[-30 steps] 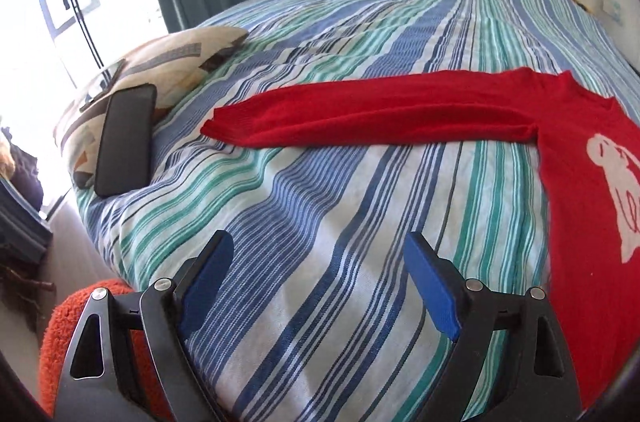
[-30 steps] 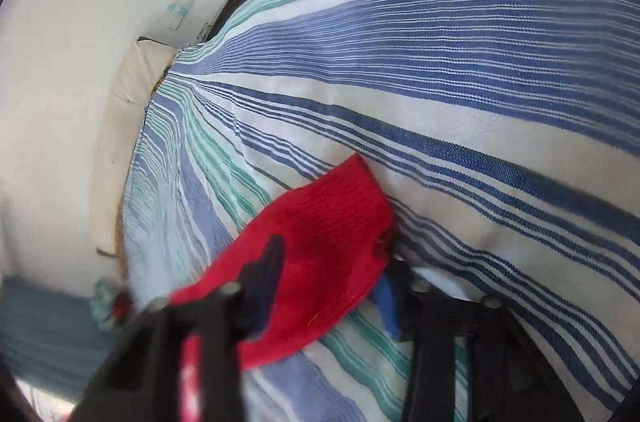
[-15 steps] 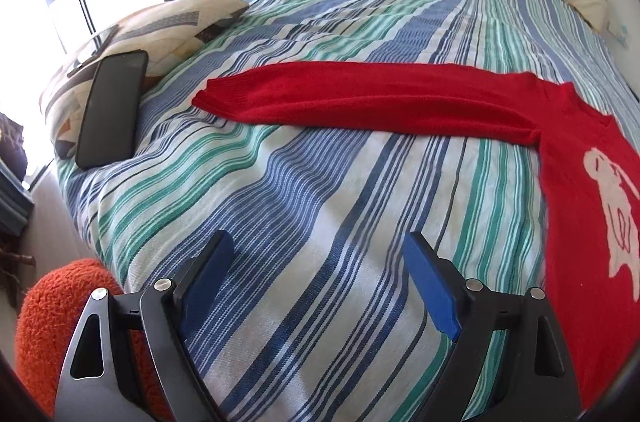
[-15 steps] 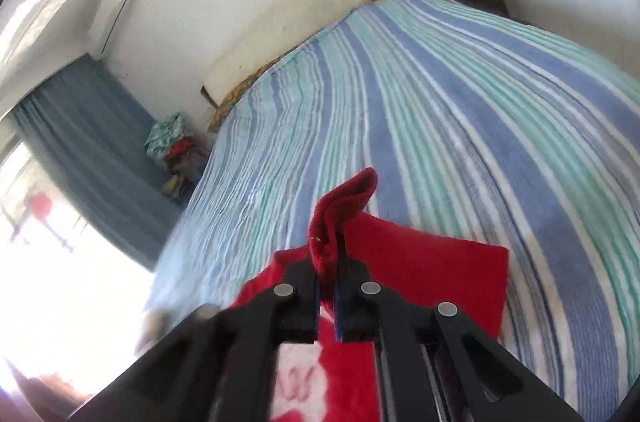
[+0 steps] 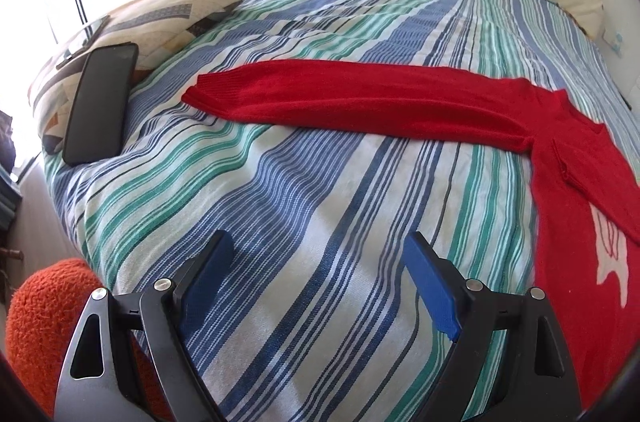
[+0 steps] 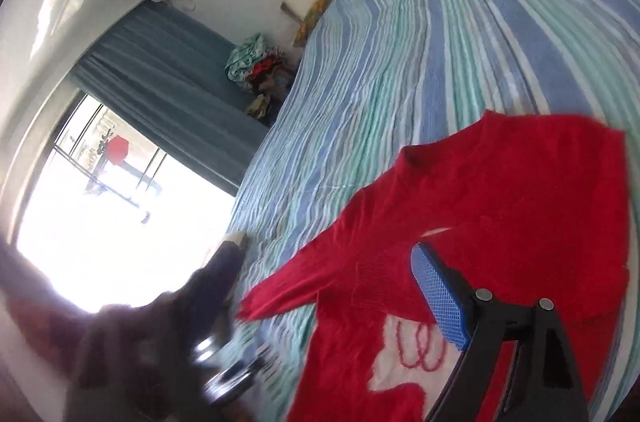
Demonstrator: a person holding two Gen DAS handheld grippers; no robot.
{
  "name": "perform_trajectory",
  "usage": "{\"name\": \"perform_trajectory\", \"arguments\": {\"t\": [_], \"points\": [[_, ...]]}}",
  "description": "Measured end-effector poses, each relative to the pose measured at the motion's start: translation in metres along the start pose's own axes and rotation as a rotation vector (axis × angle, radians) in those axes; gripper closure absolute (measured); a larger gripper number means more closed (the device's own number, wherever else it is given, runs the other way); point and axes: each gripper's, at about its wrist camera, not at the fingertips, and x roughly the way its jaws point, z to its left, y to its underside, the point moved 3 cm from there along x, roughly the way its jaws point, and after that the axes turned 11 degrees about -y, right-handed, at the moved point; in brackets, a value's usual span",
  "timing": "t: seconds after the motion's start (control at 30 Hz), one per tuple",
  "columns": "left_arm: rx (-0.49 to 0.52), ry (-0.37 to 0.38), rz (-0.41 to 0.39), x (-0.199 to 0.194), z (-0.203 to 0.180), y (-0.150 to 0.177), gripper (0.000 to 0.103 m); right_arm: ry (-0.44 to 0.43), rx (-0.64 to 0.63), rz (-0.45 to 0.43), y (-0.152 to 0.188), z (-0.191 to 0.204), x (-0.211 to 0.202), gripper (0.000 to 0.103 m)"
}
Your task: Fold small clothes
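A red knit sweater (image 5: 400, 102) with a white figure on its chest lies flat on the striped bed. One sleeve stretches left across the bed; the other sleeve (image 6: 540, 206) is folded over the body. My left gripper (image 5: 320, 262) is open and empty, above bare bedspread below the stretched sleeve. My right gripper (image 6: 320, 282) is open and empty over the sweater's chest; its right finger (image 6: 436, 294) is sharp, its left finger (image 6: 216, 286) is blurred.
A black phone (image 5: 100, 102) lies on a patterned pillow (image 5: 160, 18) at the bed's left edge. An orange fuzzy stool (image 5: 44, 322) stands below the bed corner. A pile of clothes (image 6: 260, 66) sits by the blue curtain (image 6: 168, 70) and window.
My right gripper, shut on the right sleeve's cuff before, has carried it over the body, let go and opened. My left gripper rose slightly and stayed open.
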Motion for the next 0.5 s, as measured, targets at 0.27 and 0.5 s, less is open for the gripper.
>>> {"name": "perform_trajectory", "arguments": {"t": [0.27,0.5], "points": [[0.089,-0.024,-0.011,0.004,-0.024,0.011,0.014,0.040,0.222,0.044,0.000,-0.082,-0.049,0.025],[0.175,-0.060,-0.020,0.008,-0.032,0.020,0.006,0.427,0.273,0.085,0.027,-0.168,-0.026,0.069]]}}
